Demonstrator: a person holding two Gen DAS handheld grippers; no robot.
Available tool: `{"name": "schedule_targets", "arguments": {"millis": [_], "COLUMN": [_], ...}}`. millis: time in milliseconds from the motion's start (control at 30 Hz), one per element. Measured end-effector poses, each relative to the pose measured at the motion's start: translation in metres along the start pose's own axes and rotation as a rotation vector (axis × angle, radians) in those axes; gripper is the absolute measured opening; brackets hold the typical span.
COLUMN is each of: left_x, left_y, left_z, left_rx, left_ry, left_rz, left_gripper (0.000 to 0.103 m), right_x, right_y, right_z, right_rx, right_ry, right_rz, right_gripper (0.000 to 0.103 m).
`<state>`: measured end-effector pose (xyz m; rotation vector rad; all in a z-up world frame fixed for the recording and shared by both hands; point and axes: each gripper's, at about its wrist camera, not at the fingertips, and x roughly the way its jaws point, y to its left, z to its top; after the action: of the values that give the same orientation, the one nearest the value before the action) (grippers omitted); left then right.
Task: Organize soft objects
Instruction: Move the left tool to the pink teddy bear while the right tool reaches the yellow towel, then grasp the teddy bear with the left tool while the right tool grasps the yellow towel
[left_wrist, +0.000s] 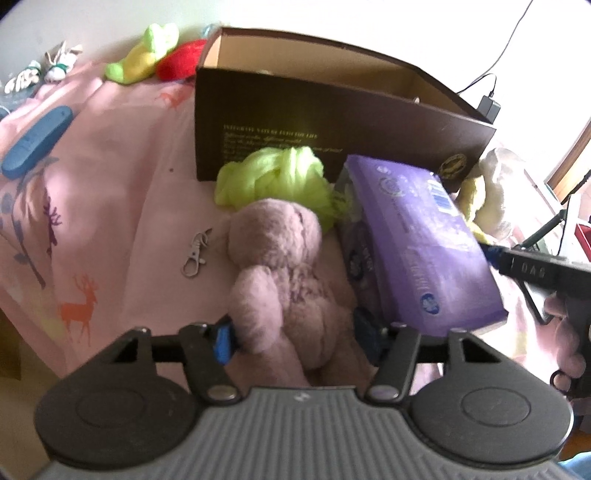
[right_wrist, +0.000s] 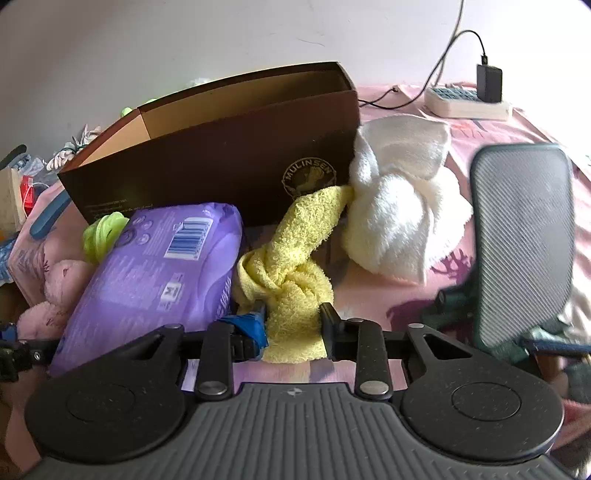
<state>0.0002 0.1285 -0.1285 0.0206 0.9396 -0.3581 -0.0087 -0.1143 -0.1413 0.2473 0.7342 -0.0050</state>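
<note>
A pink plush bunny (left_wrist: 280, 273) lies on the pink bedsheet, in front of an open brown cardboard box (left_wrist: 332, 122). My left gripper (left_wrist: 295, 332) has its jaws around the bunny's lower body, closed on it. A knotted yellow towel (right_wrist: 291, 266) lies before the box (right_wrist: 221, 155). My right gripper (right_wrist: 291, 325) is closed on the towel's near end. A purple tissue pack (left_wrist: 417, 240) lies between bunny and towel; it also shows in the right wrist view (right_wrist: 155, 269). A lime-green cloth (left_wrist: 273, 173) sits against the box.
A white knotted towel (right_wrist: 402, 206) lies right of the box. A green-yellow plush (left_wrist: 144, 55) and a red plush (left_wrist: 181, 62) lie at the back left. A blue case (left_wrist: 37, 140), a metal clasp (left_wrist: 194, 254), a grey chair back (right_wrist: 524, 236) and a power strip (right_wrist: 465, 103) are around.
</note>
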Motion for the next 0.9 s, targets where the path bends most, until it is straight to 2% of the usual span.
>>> {"name": "schedule_targets", "arguments": {"millis": [67,133,367,500,600,700,767,900], "left_x": [-0.007,-0.013,-0.025,-0.026,-0.023,-0.018,-0.015,-0.016], "left_y": [0.001,0.003,0.002,0.003,0.006,0.008,0.005,0.002], "left_z": [-0.001,-0.003,-0.013,-0.017,-0.018,-0.021,-0.024,-0.022], "left_rx": [-0.009,-0.016,-0.017,-0.034,-0.053,-0.071,-0.063,-0.08], "left_ry": [-0.006,-0.011,-0.022,-0.018,-0.021,-0.016,-0.022,-0.049], "left_rz": [0.003,0.006,0.024,0.009,0.007,0.017,0.035,0.024], "left_gripper": [0.055,0.045,0.044,0.044,0.048,0.075,0.075,0.057], "right_x": [-0.004,-0.01,-0.029,-0.038,-0.044,-0.05,-0.054,-0.062], "right_y": [-0.002,-0.004,-0.006,-0.006,-0.004,-0.003,-0.003,-0.004], "right_z": [0.0,-0.001,-0.001,-0.003,-0.004,-0.005,-0.004,-0.001], "right_rx": [0.01,0.029,0.042,0.033,0.026,0.015,0.017,0.031], "right_ry": [0.008,0.013,-0.001,-0.012,-0.023,-0.04,-0.052,-0.075], "right_rz": [0.006,0.015,0.027,0.029,0.039,0.042,0.045,0.06], "right_gripper": [0.011,0.01,0.009,0.009,0.009,0.009,0.009,0.009]}}
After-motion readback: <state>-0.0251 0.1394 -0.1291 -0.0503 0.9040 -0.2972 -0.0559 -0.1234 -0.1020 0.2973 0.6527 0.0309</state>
